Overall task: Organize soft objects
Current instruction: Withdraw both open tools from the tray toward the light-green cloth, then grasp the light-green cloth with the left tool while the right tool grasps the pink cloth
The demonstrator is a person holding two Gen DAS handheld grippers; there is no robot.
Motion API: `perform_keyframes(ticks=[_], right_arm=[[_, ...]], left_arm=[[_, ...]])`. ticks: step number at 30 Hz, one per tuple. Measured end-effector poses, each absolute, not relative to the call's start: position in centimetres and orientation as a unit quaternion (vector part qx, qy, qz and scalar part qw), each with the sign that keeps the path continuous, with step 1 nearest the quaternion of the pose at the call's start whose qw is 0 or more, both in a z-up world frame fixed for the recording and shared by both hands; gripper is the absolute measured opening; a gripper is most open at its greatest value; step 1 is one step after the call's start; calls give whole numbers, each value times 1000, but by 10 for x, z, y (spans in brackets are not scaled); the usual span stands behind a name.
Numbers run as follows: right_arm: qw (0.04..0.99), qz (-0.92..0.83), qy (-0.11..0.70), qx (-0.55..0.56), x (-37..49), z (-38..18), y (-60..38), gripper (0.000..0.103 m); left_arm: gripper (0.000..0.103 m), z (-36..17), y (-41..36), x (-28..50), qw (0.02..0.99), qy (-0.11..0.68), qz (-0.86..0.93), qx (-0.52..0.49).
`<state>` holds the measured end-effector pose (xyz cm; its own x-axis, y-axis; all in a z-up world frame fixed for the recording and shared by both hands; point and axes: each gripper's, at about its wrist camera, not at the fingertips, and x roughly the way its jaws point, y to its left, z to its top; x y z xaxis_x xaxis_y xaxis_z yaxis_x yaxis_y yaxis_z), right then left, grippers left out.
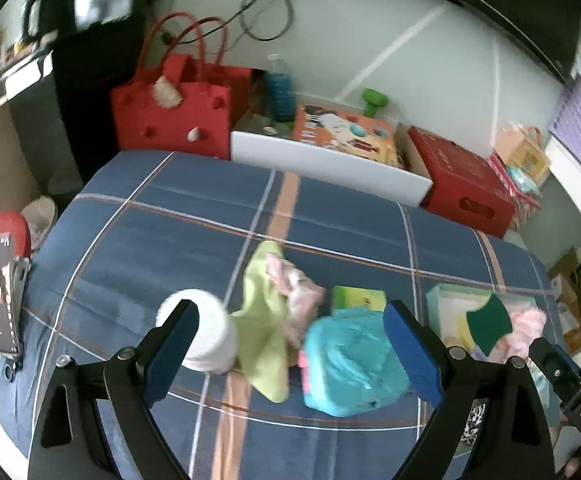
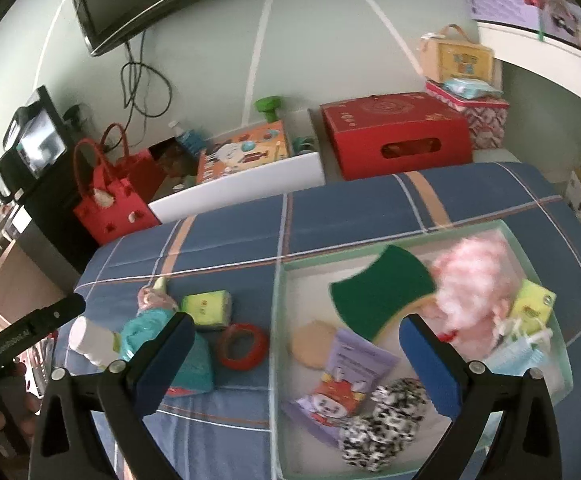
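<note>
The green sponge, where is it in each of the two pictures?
Left wrist view: the green sponge is at the right, leaning up in the pale green box.
Right wrist view: the sponge is near the middle, in the same box, beside the fluffy pink thing.
Shared landmark: the red box with a handle slot behind the bed.

White letters reading "DAS" stood on the black body of the right gripper (image 1: 546, 354) at the left wrist view's lower right edge. Small white lettering ran along the left gripper's black arm (image 2: 30, 330) in the right wrist view, too blurred to read. Print on the packets and boxes was illegible.
</note>
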<state>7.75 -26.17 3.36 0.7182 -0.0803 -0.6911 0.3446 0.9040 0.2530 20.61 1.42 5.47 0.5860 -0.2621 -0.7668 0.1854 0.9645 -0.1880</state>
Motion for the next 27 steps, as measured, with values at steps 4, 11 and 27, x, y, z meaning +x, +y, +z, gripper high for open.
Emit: perform_keyframes(ticks=[4,11,27], right_arm=[[911,-102,360,172,95,43,-246,103],[911,-60,375,163,136,54,-215,103],[860,81,479,156,242,21,-158,99]], left_arm=[[94,50,40,217,885,446,-112,-70],[94,43,72,233,880,453,-105,-99],[93,2,79,321,813,554,-171,-56]])
